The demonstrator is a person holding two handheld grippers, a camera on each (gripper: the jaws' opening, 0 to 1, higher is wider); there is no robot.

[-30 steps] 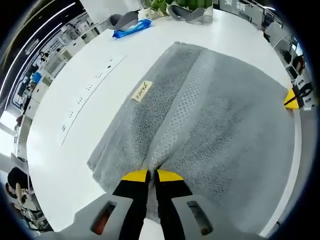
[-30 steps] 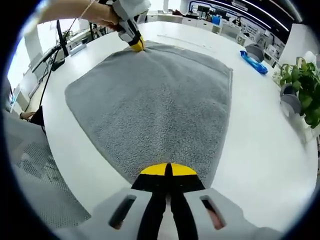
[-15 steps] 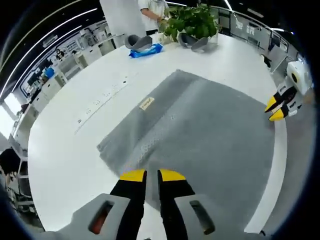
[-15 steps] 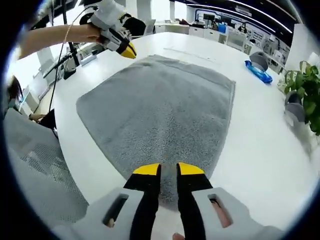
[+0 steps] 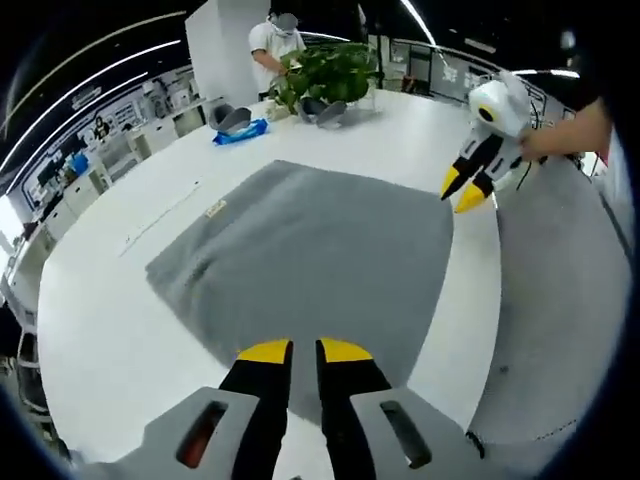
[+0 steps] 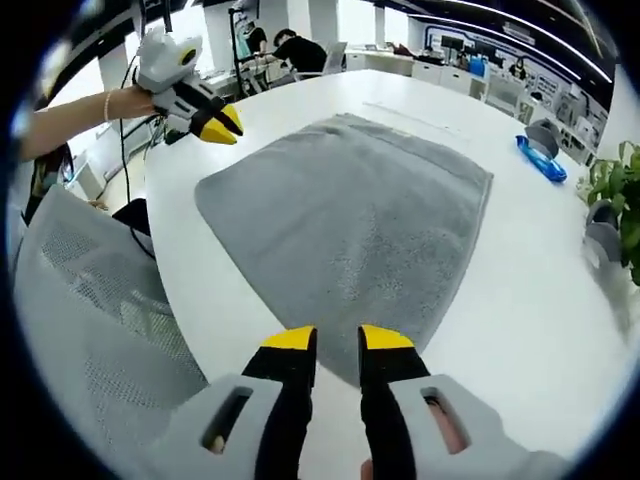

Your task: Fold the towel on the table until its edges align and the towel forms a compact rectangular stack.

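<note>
The grey towel (image 5: pixel 300 250) lies spread flat on the white table (image 5: pixel 100 310), with a small tag (image 5: pixel 214 208) near its far left edge. My left gripper (image 5: pixel 293 351) hovers above the towel's near edge, open, nothing between its yellow tips. In the right gripper view the same towel (image 6: pixel 350 210) stretches ahead, and my right gripper (image 6: pixel 337 340) stands open over its near corner. A hand holds the right gripper (image 5: pixel 465 188) off the towel's right corner, and the left gripper (image 6: pixel 215 128) hangs beyond the towel's left corner.
A blue packet (image 5: pixel 240 131), grey holders and a potted plant (image 5: pixel 325 70) sit at the table's far side, with a person behind them. A grey mesh chair (image 6: pixel 90 300) stands against the table's edge. Bare tabletop (image 6: pixel 540 290) surrounds the towel.
Both grippers have opened, let go of the towel and drawn back and up. The towel now lies flat on the table.
</note>
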